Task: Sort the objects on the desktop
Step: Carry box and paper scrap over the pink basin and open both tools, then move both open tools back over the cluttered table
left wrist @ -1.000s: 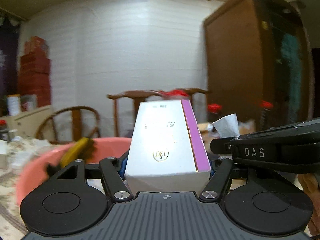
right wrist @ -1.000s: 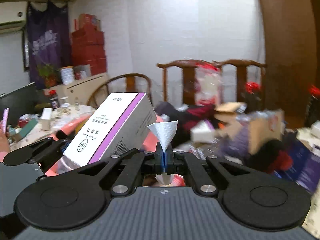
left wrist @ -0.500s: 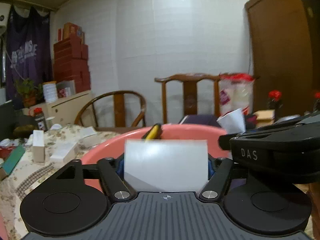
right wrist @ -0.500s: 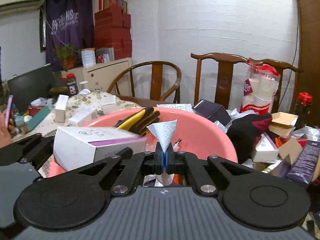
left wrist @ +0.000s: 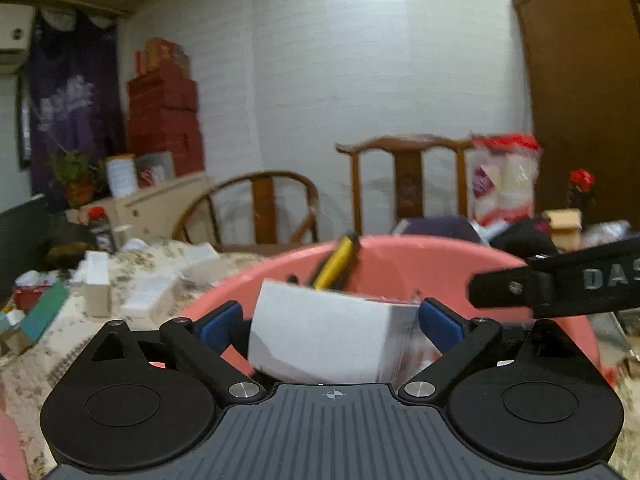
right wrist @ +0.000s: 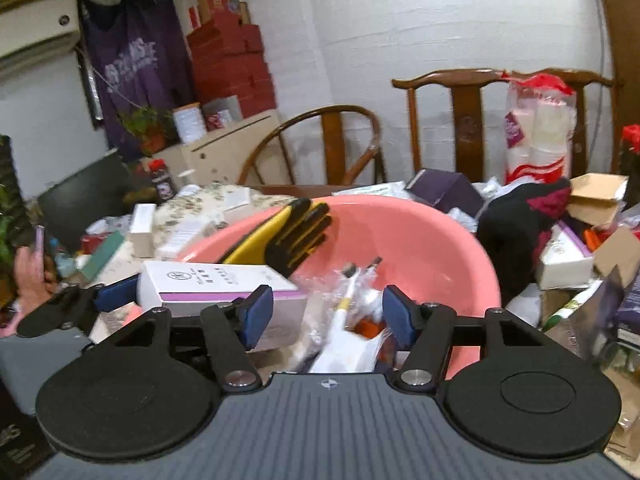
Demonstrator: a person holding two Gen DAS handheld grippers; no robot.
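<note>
A pink basin (right wrist: 420, 232) stands on the table, also in the left wrist view (left wrist: 420, 256). My left gripper (left wrist: 330, 322) is open over its near rim; the white and purple box (left wrist: 320, 340) sits loose between the blue pads, tilting into the basin. The right wrist view shows that box (right wrist: 216, 284) on the basin's left side beside a yellow and black glove (right wrist: 288, 232). My right gripper (right wrist: 326, 314) is open above the basin. Below it lie a white paper piece (right wrist: 344, 354) and small items in clear wrap.
Several small boxes (right wrist: 142, 230) lie on the floral tablecloth at left. Right of the basin are a black and red garment (right wrist: 520, 220), cardboard boxes (right wrist: 596, 196) and a bag of cups (right wrist: 536, 128). Wooden chairs (right wrist: 468, 120) stand behind the table.
Both grippers came down over the basin and opened. The left let go of the box, which has tipped flat. The right let go of the white paper, which dropped into the basin.
</note>
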